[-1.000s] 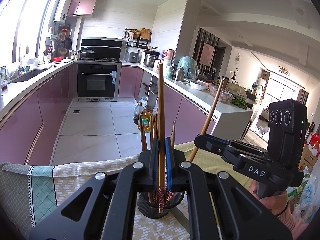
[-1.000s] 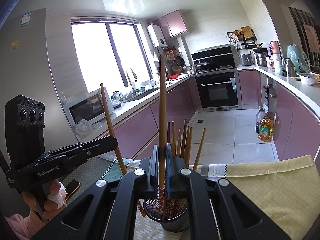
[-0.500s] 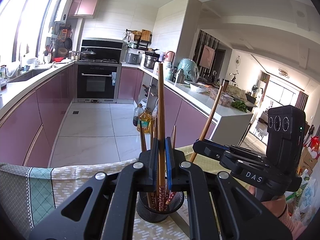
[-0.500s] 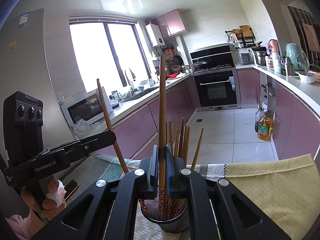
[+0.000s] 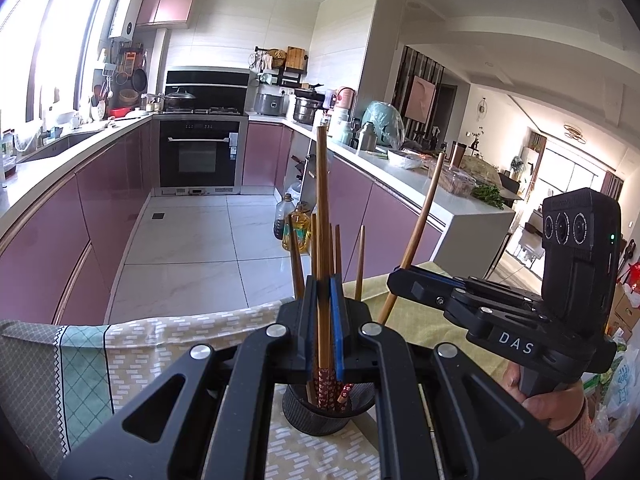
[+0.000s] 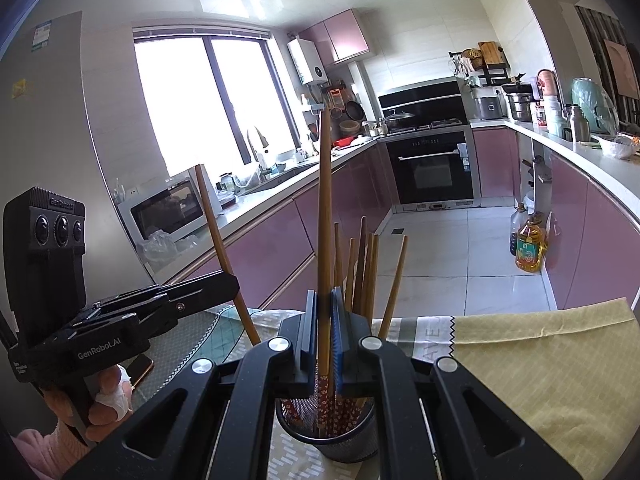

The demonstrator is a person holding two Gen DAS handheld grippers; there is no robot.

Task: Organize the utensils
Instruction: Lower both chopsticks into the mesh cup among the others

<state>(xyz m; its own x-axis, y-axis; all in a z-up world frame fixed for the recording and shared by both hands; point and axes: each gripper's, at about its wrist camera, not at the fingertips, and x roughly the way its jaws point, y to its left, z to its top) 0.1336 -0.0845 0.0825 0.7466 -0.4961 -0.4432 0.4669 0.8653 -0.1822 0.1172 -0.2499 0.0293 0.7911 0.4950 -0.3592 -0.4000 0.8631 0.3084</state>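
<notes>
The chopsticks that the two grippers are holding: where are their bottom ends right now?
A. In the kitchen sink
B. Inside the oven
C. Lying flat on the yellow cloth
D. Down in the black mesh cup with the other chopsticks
D: each gripper, left gripper and right gripper, pinches one chopstick whose patterned lower end dips into the black mesh cup, where other chopsticks already stand.

My chopstick (image 5: 322,216) looks like smooth wood with a patterned red end. The holder (image 6: 347,446) is black metal mesh. The tablecloth (image 6: 536,364) is matt woven cloth; the cabinets (image 5: 100,216) are glossy.
</notes>
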